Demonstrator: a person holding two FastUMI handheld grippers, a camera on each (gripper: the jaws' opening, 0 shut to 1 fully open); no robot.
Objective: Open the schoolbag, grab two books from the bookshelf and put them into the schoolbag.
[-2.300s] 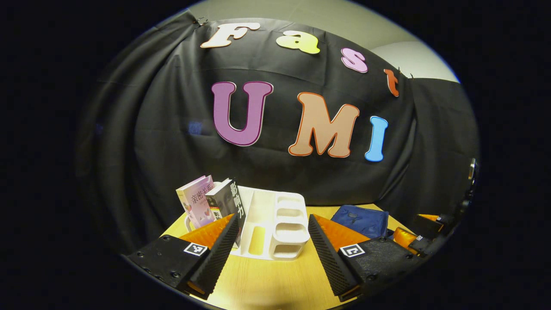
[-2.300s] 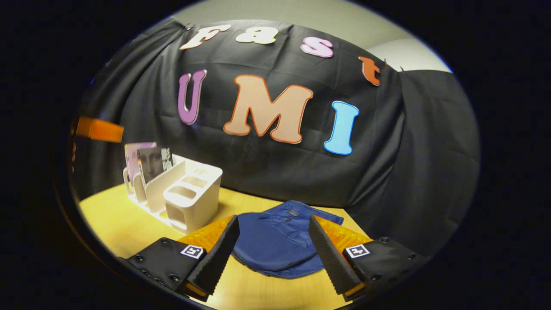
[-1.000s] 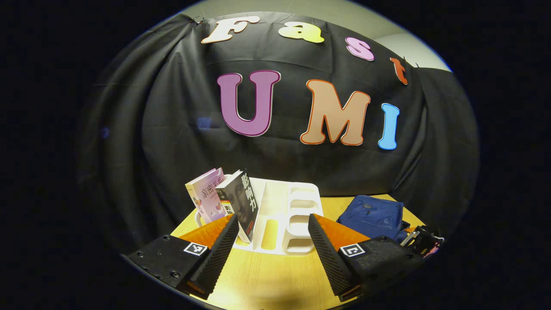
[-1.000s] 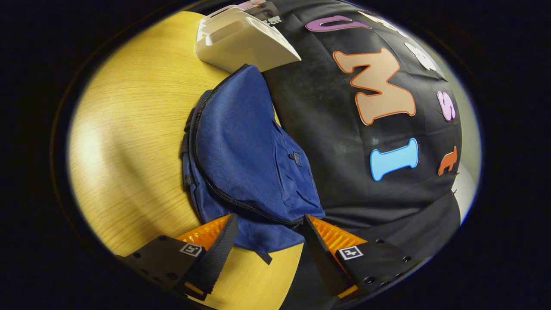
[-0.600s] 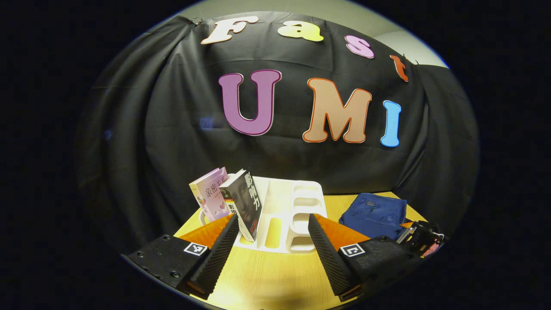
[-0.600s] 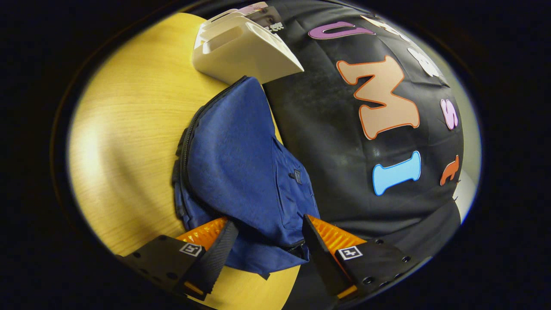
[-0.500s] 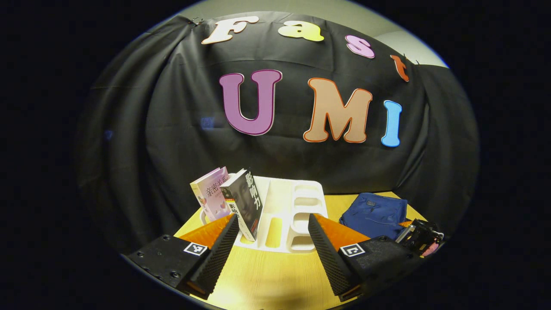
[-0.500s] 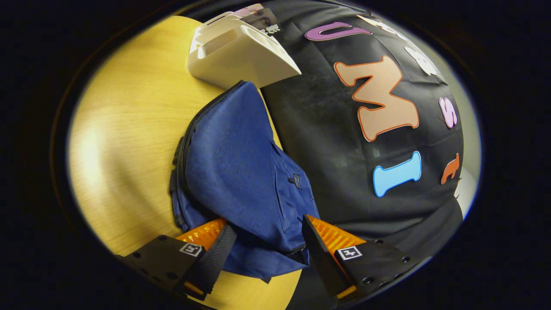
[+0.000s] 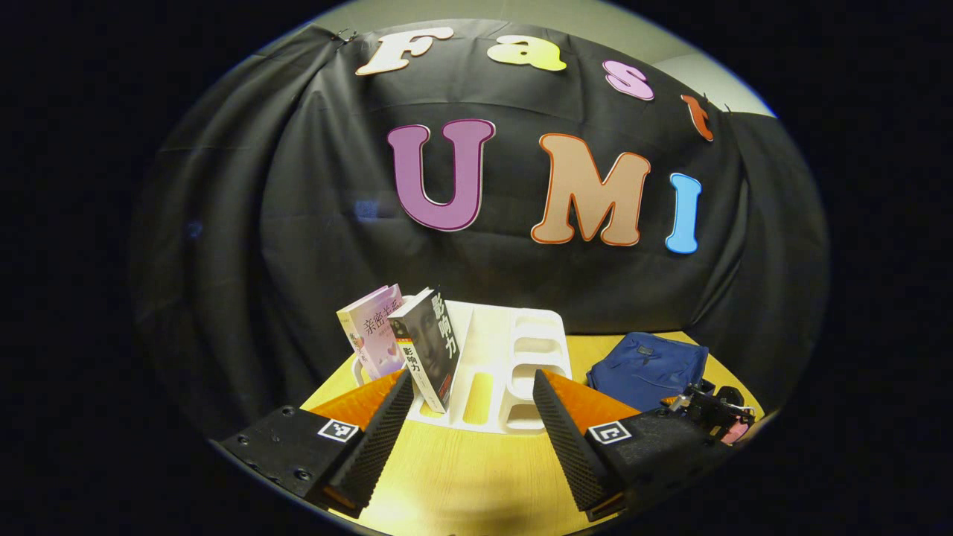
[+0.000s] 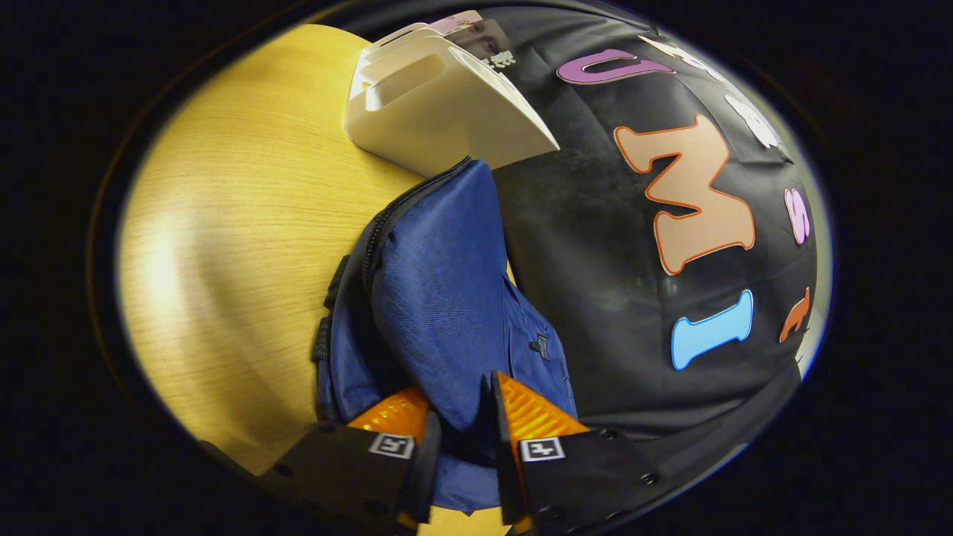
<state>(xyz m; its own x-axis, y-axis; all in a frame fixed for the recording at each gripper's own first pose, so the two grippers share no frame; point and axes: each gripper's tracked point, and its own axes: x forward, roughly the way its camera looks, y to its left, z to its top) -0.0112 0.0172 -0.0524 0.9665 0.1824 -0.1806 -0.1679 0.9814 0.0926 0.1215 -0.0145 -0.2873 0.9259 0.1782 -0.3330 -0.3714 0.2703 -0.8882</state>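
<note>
The blue schoolbag [image 10: 439, 298] lies on the wooden table [image 10: 238, 223], and my right gripper [image 10: 461, 454] is shut on its upper flap by the zipper. That flap stands lifted off the lower part. In the left gripper view the schoolbag [image 9: 646, 368] sits at the right with the right gripper [image 9: 707, 409] at its near edge. A white bookshelf [image 9: 506, 365] holds a pink book [image 9: 372, 339] and a black book [image 9: 430, 350], both leaning. My left gripper [image 9: 473, 424] hangs open in front of the bookshelf, holding nothing.
In the right gripper view the white bookshelf [image 10: 439, 104] stands just beyond the schoolbag, touching its far end. The black cloth wall [image 9: 298, 208] closes the table's back edge. Bare tabletop [image 9: 476, 476] lies under my left gripper.
My right gripper has closed on the schoolbag's flap and raised it, opening a gap along the zipper. My left gripper has drifted slightly left, staying open.
</note>
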